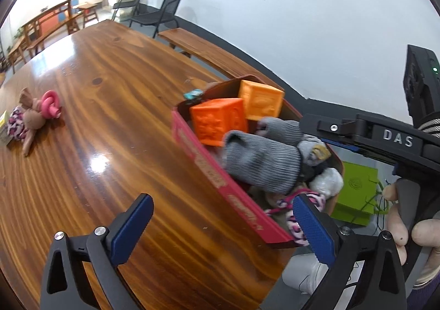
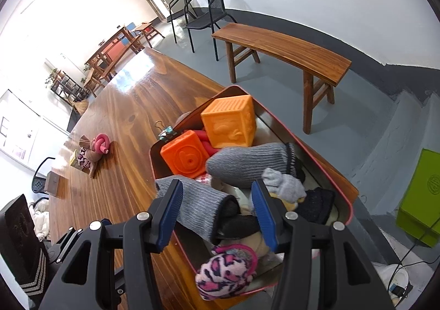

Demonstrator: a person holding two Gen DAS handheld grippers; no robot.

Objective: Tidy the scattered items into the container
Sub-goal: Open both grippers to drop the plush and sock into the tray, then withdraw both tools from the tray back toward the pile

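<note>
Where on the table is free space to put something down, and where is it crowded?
Free: the wide bare wood between the red box and the small pile of toys farther along the table. Crowded: inside the box, filled with orange blocks, grey socks and soft things.

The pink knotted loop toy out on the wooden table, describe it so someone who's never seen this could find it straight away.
Start at the long glossy wooden table and look away from the red tin box of toys, toward the far end. There a small cluster lies alone; the pink knotted loop toy rests against a brown plush doll. It is the only smooth, tube-shaped pink thing there.
</note>
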